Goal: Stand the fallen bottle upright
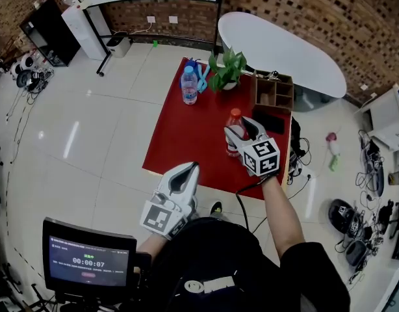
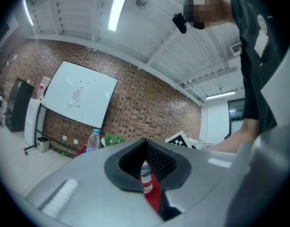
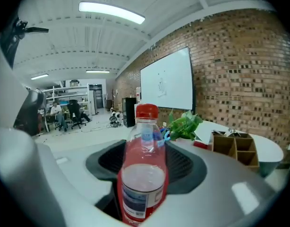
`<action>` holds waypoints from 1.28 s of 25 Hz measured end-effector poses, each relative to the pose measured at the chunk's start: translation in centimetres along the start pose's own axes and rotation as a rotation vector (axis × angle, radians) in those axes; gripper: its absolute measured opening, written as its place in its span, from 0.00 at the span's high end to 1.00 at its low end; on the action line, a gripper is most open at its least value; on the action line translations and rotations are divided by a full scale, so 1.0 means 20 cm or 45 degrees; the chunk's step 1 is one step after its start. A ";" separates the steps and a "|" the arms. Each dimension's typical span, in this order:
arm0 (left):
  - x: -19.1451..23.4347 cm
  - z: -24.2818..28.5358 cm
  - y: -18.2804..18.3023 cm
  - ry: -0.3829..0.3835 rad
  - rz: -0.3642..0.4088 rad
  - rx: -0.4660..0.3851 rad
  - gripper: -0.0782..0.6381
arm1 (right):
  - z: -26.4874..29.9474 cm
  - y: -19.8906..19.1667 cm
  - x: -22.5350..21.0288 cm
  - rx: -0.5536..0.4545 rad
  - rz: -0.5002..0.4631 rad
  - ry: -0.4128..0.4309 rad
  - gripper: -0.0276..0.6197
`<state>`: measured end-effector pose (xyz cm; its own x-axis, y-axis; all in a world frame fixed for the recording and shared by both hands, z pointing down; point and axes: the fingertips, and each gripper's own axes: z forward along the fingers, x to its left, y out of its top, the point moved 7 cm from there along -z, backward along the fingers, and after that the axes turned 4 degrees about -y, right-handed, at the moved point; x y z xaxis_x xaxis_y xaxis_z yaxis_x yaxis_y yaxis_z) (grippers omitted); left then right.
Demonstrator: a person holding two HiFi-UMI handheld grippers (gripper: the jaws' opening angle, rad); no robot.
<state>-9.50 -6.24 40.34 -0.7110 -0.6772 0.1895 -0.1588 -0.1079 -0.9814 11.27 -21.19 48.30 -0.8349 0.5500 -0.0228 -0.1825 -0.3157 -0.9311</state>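
Note:
A clear bottle with a red cap [image 1: 234, 117] stands upright in my right gripper [image 1: 242, 131], lifted above the right part of the red table [image 1: 186, 135]. In the right gripper view the bottle [image 3: 144, 169] fills the pocket between the two jaws, which press on its sides; the right gripper [image 3: 147, 148] is shut on it. My left gripper [image 1: 186, 169] hovers at the table's near edge, its jaws together and nothing held. In the left gripper view [image 2: 145, 141], a bottle [image 2: 145, 176] shows through the small dark pocket between the pads.
A second bottle with a blue cap [image 1: 189, 85] stands upright at the table's far side, beside a potted plant [image 1: 227, 70] and a wooden organizer [image 1: 273, 93]. A flat black thing [image 1: 272, 121] lies right of the held bottle. A white oval table [image 1: 284, 44] stands behind.

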 end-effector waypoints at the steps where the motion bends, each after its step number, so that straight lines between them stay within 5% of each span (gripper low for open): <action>1: -0.01 0.01 0.00 -0.010 0.007 0.000 0.89 | -0.02 -0.01 -0.01 -0.035 0.017 -0.017 0.56; 7: -0.07 0.05 -0.01 -0.052 0.024 0.043 0.89 | -0.05 -0.02 -0.07 -0.205 0.139 -0.024 0.56; 13: -0.13 0.04 -0.01 -0.048 0.016 0.058 0.89 | -0.05 -0.22 -0.02 -0.141 0.037 -0.029 0.52; 32: -0.19 0.08 0.00 -0.098 0.054 0.066 0.89 | -0.17 -0.24 -0.01 -0.089 0.007 0.032 0.51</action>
<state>-5.74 -4.85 39.65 -0.6614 -0.7355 0.1469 -0.0928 -0.1141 -0.9891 14.12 -17.07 51.60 -0.8223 0.5679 -0.0362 -0.1407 -0.2646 -0.9541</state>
